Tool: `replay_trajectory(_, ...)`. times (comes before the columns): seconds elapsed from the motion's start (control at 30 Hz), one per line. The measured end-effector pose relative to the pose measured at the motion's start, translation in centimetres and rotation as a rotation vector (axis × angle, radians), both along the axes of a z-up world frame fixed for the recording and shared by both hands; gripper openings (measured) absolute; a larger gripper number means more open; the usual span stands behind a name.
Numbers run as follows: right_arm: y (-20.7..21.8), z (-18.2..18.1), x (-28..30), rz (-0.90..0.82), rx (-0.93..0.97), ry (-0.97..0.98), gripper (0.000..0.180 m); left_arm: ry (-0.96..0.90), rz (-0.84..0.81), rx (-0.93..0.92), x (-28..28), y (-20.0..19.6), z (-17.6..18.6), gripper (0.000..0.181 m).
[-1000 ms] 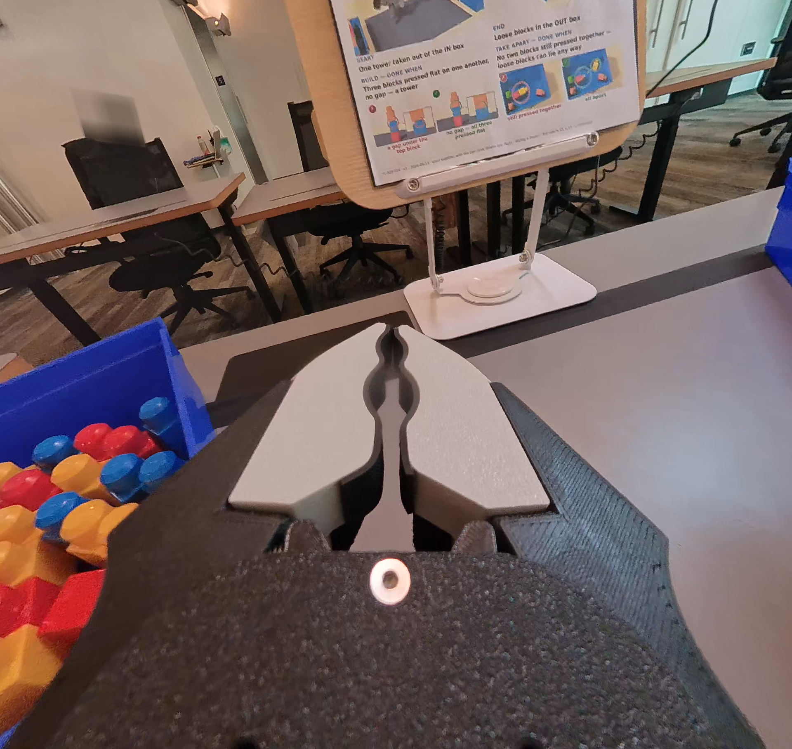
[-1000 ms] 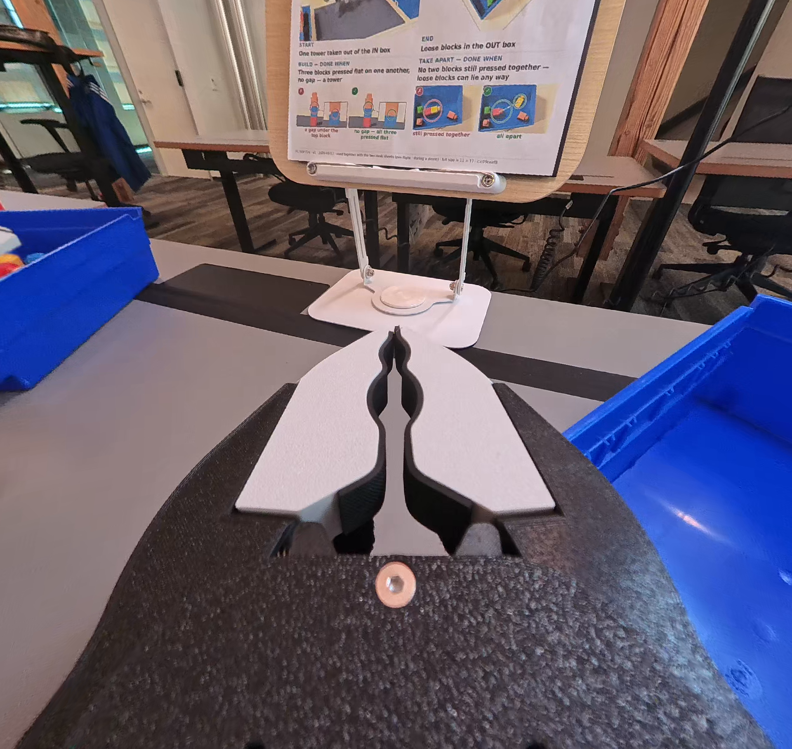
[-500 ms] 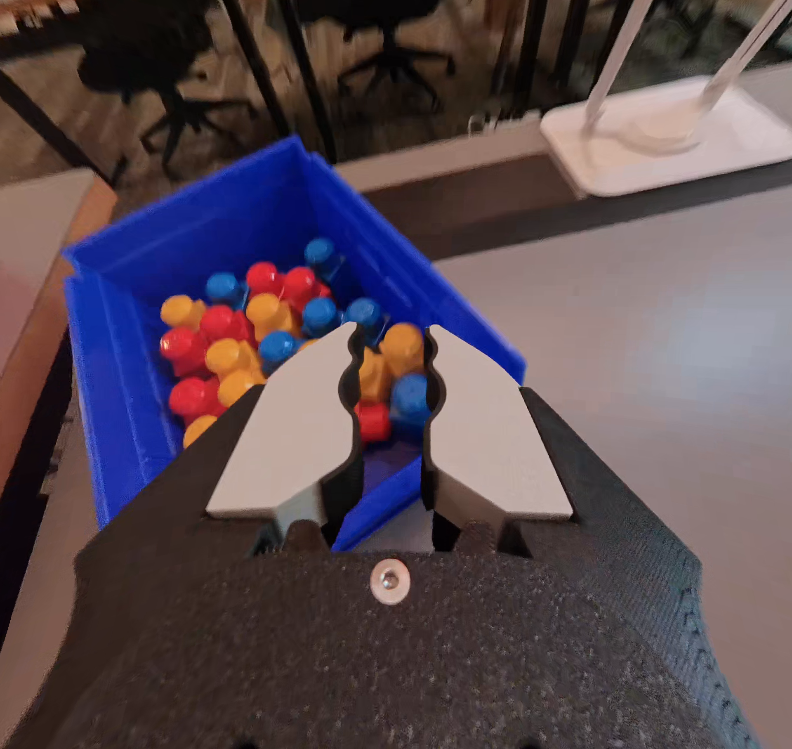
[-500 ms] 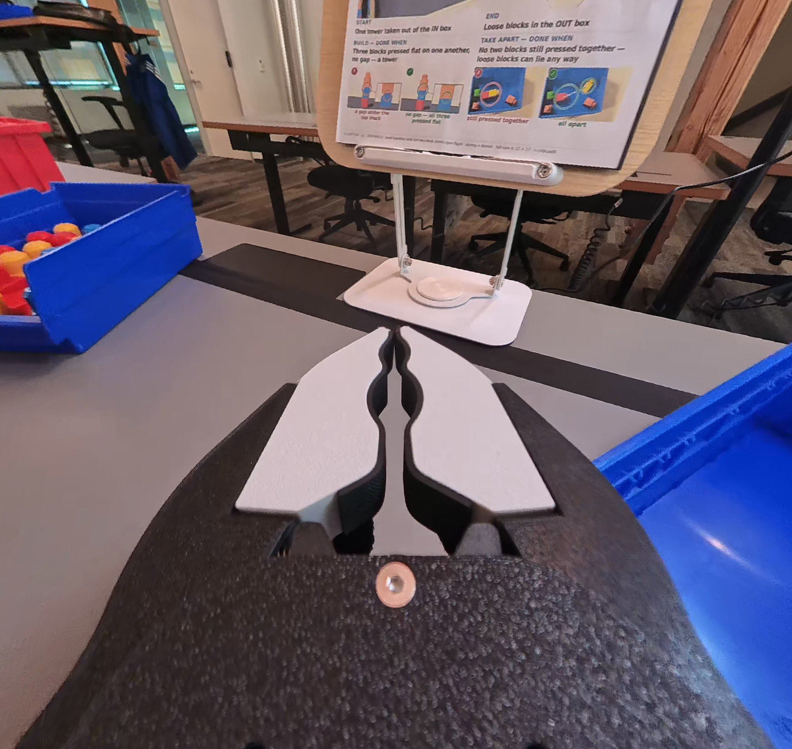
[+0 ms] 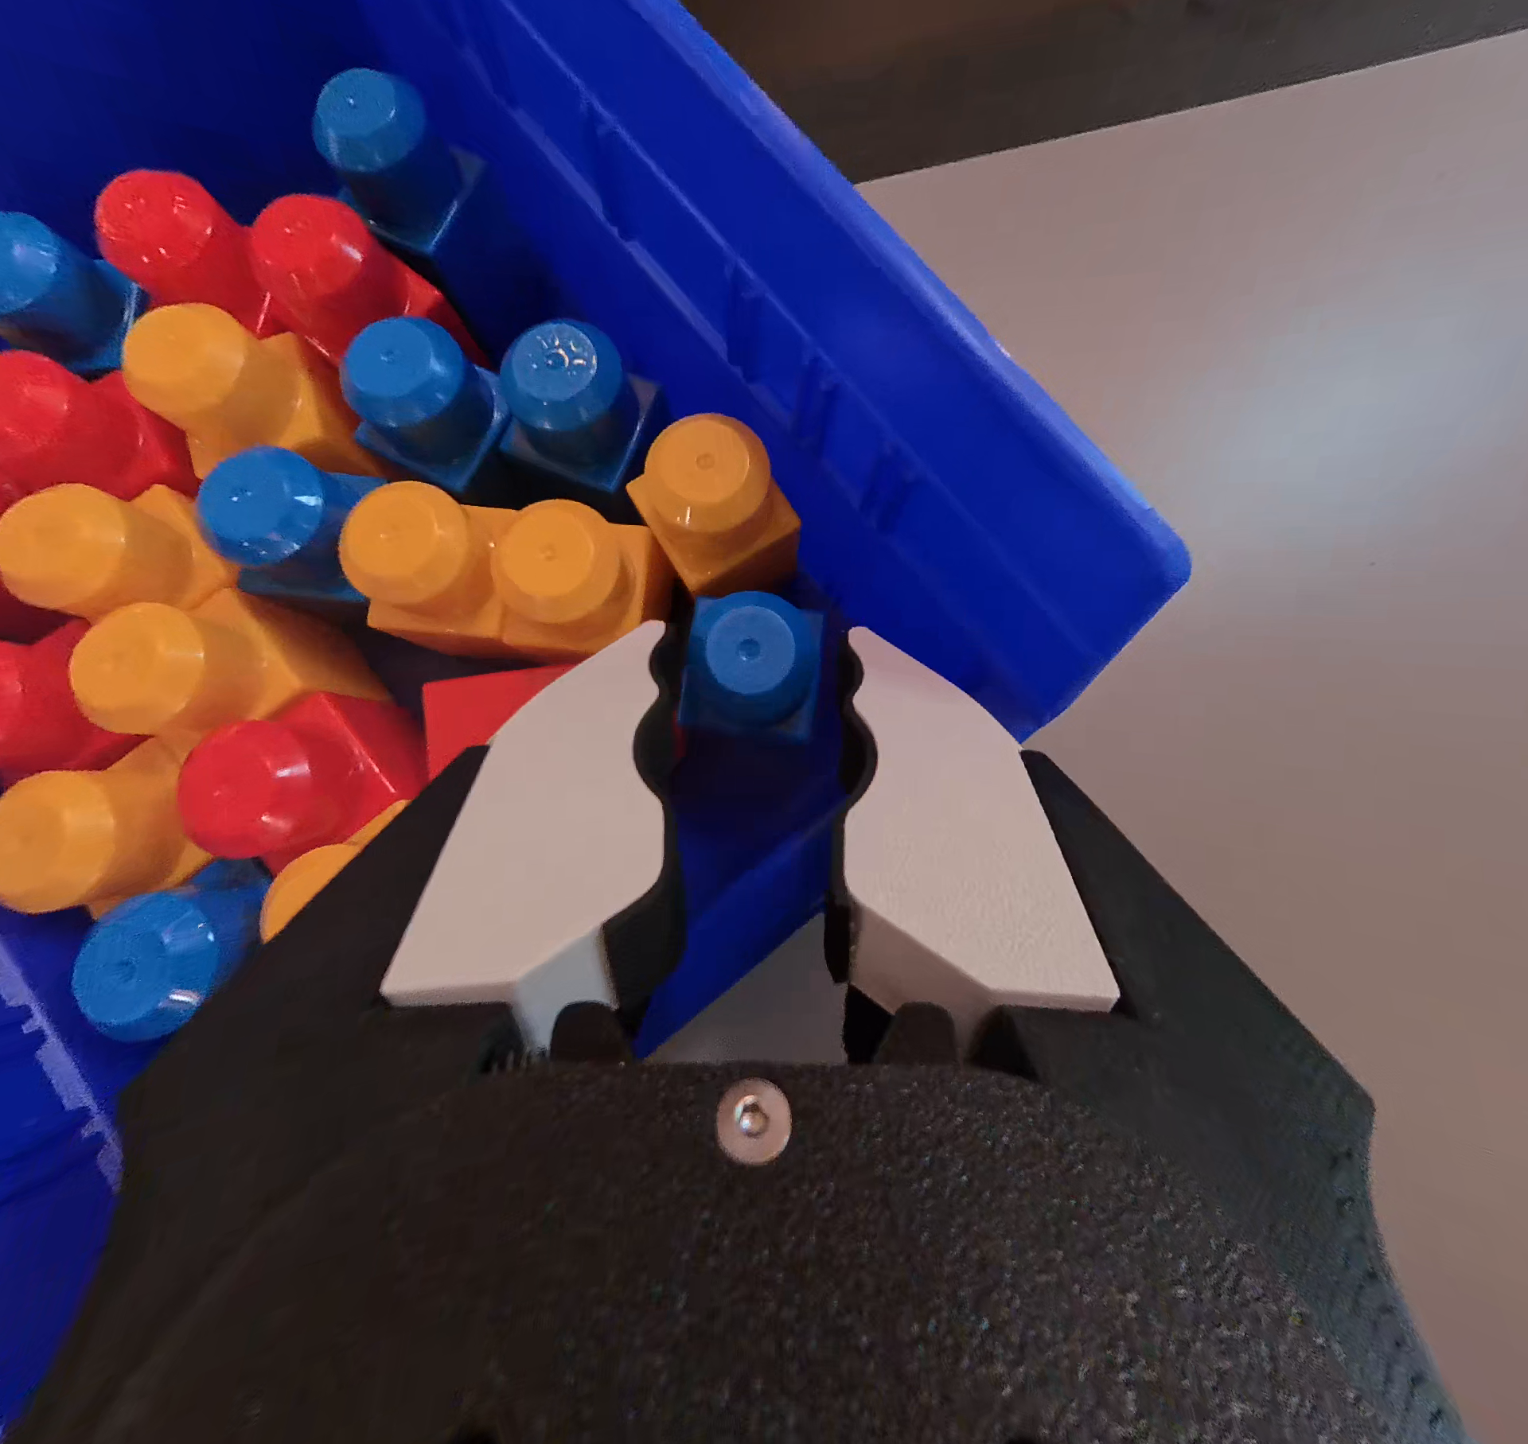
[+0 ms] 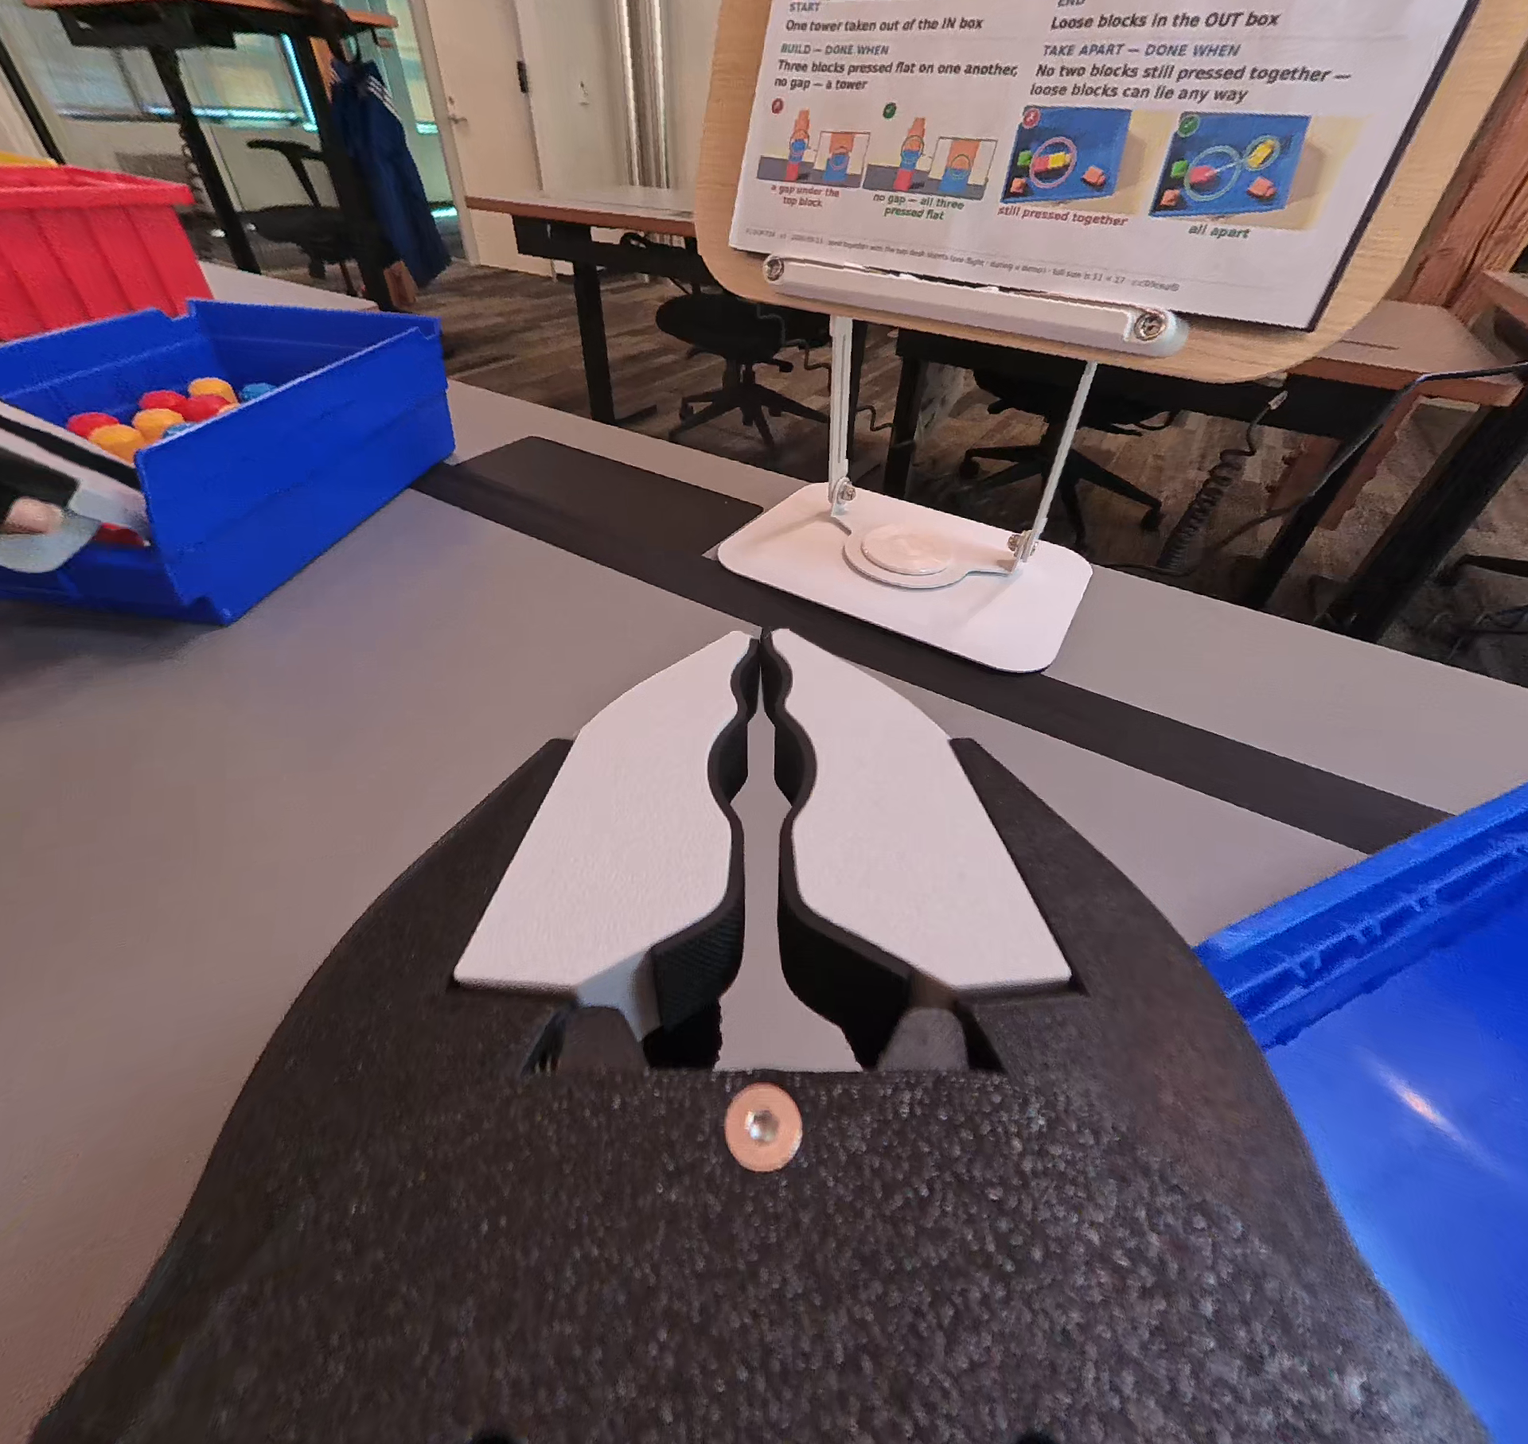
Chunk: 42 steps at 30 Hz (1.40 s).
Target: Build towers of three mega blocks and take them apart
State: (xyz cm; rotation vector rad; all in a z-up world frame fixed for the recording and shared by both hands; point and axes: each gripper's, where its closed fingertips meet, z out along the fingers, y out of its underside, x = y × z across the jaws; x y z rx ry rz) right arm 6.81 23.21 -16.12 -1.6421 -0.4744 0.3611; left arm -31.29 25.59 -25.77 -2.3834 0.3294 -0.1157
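Observation:
A blue bin (image 5: 827, 330) holds several red, orange and blue mega blocks (image 5: 496, 569), studs pointing towards me. My left gripper (image 5: 754, 636) is open and reaches into the bin's near right corner. Its fingertips stand on either side of a blue block (image 5: 748, 652), close to its sides, and I cannot tell whether they touch it. The same bin (image 6: 289, 462) shows at the far left of the right wrist view, with the left gripper (image 6: 50, 495) at its near end. My right gripper (image 6: 761, 640) is shut and empty above the grey table (image 6: 331, 743).
A second blue bin (image 6: 1406, 1032) with nothing showing inside sits at the right, next to my right gripper. A white stand (image 6: 909, 569) holding an instruction sheet is at the table's back. A red bin (image 6: 83, 247) stands behind the left bin. Desks and chairs lie beyond. One gripper's finger ends stand about 40 cm off the other's.
My left gripper has swung left and down into the block bin and opened around a blue block. My right gripper has stayed shut and shifted slightly.

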Motion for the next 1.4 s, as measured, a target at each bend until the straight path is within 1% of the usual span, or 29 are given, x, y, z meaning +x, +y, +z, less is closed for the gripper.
replay_trajectory(0.03,0.0,-0.1,-0.1,0.005,-0.002,-0.004,0.001,0.000,-0.005,0.007,0.1,0.1,0.1,0.031)
replay_trajectory(0.17,-0.1,-0.4,-0.4,0.016,-0.004,-0.020,0.001,0.050,0.006,0.027,-0.3,0.3,0.5,0.030)
replay_trajectory(0.23,-0.2,-0.2,-0.5,0.019,0.001,-0.021,0.001,0.051,0.018,0.061,-0.7,0.4,1.3,0.030)
replay_trajectory(0.33,-0.3,-0.1,-0.5,0.022,0.008,-0.019,0.001,0.037,0.036,0.172,-0.8,0.4,4.6,0.030)
replay_trajectory(0.43,-0.4,0.0,-0.6,0.034,0.016,-0.018,0.001,0.018,0.010,0.314,0.3,-0.2,9.5,0.030)
replay_trajectory(0.5,-0.6,0.2,-1.0,0.052,0.025,-0.022,0.001,-0.020,-0.070,0.400,2.5,-1.0,12.6,0.029)
replay_trajectory(0.57,-1.0,0.4,-1.6,0.085,0.042,-0.026,0.001,-0.074,-0.193,0.458,5.5,-2.2,14.9,0.029)
replay_trajectory(0.67,-2.2,0.7,-3.3,0.188,0.075,-0.040,0.001,-0.157,-0.398,0.485,10.4,-4.3,16.7,0.029)
replay_trajectory(0.73,-3.3,0.6,-4.8,0.284,0.080,-0.060,0.001,-0.184,-0.553,0.462,13.7,-5.8,16.6,0.029)
replay_trajectory(0.83,-4.8,-0.3,-6.9,0.406,0.058,-0.100,0.001,-0.198,-0.790,0.366,18.3,-8.3,14.4,0.029)
replay_trajectory(0.87,-5.2,-0.5,-7.6,0.440,0.062,-0.112,0.020,-0.180,-0.862,0.334,19.6,-8.9,13.2,0.029)
replay_trajectory(0.97,-7.0,-1.7,-9.5,0.577,0.003,-0.138,0.049,-0.111,-1.041,0.238,23.1,-10.8,9.7,0.029)
replay_trajectory(1.03,-8.3,-2.5,-10.4,0.663,-0.031,-0.163,0.061,-0.101,-1.110,0.180,25.1,-11.6,7.8,0.029)
replay_trajectory(1.1,-9.3,-3.5,-11.1,0.723,-0.053,-0.211,0.066,-0.094,-1.164,0.143,26.7,-12.4,6.4,0.029)
replay_trajectory(1.2,-10.4,-4.8,-11.9,0.782,-0.087,-0.266,0.067,-0.095,-1.220,0.134,28.2,-13.3,5.6,0.029)
replay_trajectory(1.3,-10.9,-6.0,-12.2,0.809,-0.108,-0.320,0.062,-0.127,-1.236,0.153,28.3,-13.8,6.4,0.029)
replay_trajectory(1.4,-10.9,-5.8,-12.1,0.802,-0.082,-0.309,0.038,-0.187,-1.233,0.167,27.9,-14.0,7.4,0.029)
